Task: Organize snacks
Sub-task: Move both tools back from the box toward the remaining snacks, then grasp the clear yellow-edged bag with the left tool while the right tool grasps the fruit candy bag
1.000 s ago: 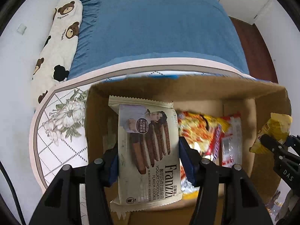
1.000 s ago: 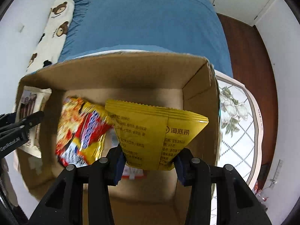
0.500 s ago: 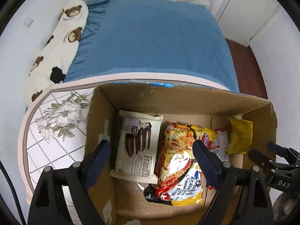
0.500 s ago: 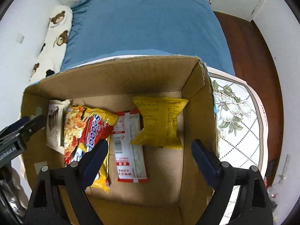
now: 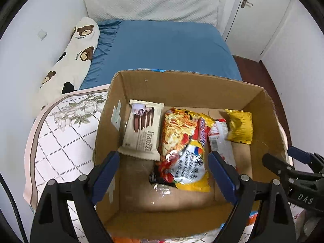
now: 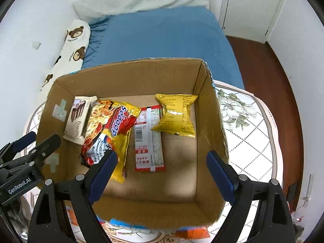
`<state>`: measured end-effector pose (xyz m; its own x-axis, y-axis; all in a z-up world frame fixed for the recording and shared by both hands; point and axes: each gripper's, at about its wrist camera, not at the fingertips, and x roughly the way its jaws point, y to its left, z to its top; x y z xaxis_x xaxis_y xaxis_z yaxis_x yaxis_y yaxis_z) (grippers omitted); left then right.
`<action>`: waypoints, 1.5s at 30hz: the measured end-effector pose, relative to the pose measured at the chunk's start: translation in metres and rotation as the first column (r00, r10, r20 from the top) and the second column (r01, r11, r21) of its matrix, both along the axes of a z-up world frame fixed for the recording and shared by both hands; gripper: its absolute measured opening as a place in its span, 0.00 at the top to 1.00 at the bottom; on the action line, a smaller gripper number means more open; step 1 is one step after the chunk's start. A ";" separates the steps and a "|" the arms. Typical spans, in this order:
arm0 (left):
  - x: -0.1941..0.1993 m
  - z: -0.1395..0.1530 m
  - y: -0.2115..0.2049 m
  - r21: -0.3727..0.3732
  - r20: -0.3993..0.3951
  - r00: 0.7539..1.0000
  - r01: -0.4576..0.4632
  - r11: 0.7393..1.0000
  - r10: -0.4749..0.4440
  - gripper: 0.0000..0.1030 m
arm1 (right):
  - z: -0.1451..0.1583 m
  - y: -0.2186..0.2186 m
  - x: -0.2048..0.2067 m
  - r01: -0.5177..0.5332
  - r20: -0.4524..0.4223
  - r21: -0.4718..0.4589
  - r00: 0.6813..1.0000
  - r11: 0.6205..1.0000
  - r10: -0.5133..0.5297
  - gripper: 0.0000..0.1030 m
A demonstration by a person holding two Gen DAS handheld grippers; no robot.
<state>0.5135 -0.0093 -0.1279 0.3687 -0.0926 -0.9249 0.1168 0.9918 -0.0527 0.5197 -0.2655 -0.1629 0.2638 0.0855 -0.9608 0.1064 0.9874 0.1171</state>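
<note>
On the flowered cloth (image 5: 60, 141) at the near end of the bed (image 5: 162, 48) stands the cardboard box (image 5: 182, 89), open at the top, and all four snacks lie flat on its floor in a row from left to right. The largest is the noodle packet (image 5: 182, 145), in the middle; it looks light but crackly, and I judge the dry block inside can break, so a gentle hold across its width is better than a hard squeeze. Its left edge touches the cookie pack (image 5: 141, 129), which lies against the left wall; this one seems the stiffest, and its long sides give a good place for the pads. To the right of the noodles lies the red and white packet (image 6: 148, 137), thin and flat, probably slippery film, best taken by a sealed end. At the far right is the yellow pouch (image 6: 176, 117), small, puffy and soft, overlapping a far corner of the red and white packet; its crimped seams are the safest grip. The left gripper (image 5: 164, 174) is wide open and empty, held above the near half of the box, with the near end of the noodle packet between its fingers but lower down. The right gripper (image 6: 162, 172) is also spread wide and holds nothing; the near end of the red and white packet lies below, between its fingers, while the yellow pouch is farther away.
</note>
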 end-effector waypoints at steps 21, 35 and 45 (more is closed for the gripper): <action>-0.149 0.038 0.039 0.003 0.048 0.999 -0.026 1.000 0.026 0.13 | 0.035 0.028 -0.153 -0.017 0.028 0.143 1.000 0.990 0.013 0.11; -0.328 -0.138 0.051 0.146 -0.438 0.771 0.568 0.810 -0.462 0.13 | -0.108 0.066 -0.292 -0.072 -0.359 0.165 0.925 0.984 0.128 0.11; -0.345 -0.191 0.030 0.305 -0.488 0.722 0.667 0.679 -0.490 0.20 | -0.142 0.094 -0.317 -0.183 -0.412 0.079 0.889 0.980 0.200 0.11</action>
<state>0.1688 0.0208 -0.3191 0.0363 0.2613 -0.9646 0.7366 0.6452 0.2025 0.2022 -0.1713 -0.3046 -0.1844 0.1315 -0.9740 -0.0375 0.9893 0.1407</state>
